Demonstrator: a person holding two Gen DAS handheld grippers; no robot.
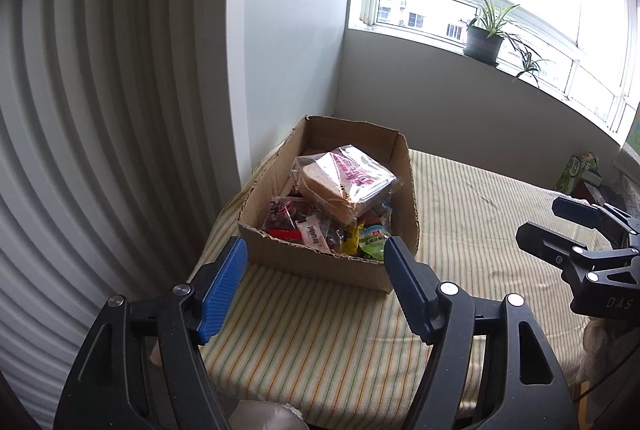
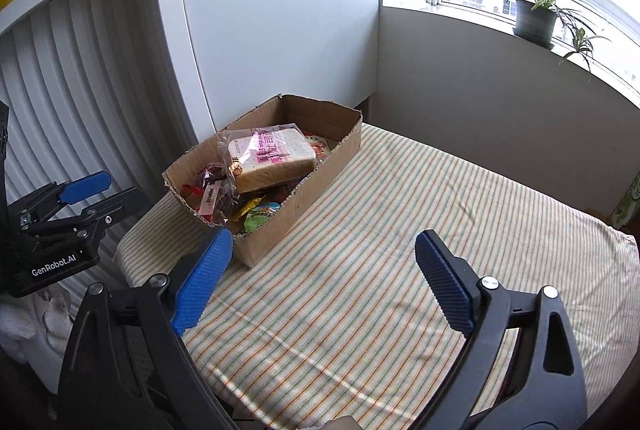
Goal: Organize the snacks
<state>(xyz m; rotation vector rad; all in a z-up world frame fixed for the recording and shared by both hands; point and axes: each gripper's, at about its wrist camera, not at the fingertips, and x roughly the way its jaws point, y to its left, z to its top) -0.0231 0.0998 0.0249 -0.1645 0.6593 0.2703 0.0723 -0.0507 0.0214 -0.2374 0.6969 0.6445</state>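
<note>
Cardboard box (image 2: pixel 304 198), "GenRobot.AI" on left claw (image 2: pixel 108 192)

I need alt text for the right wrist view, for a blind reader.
An open cardboard box of packaged snacks, a bagged bread slice on top, sits on a striped tablecloth. The open right gripper hovers nearby, empty.

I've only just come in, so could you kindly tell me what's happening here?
A person holds a claw in each hand over a striped tablecloth. The left claw and right claw are both open and empty, hovering short of a cardboard box full of packaged snacks, with a bagged sliced bread lying on top. Nothing is being gripped at this moment.
</note>
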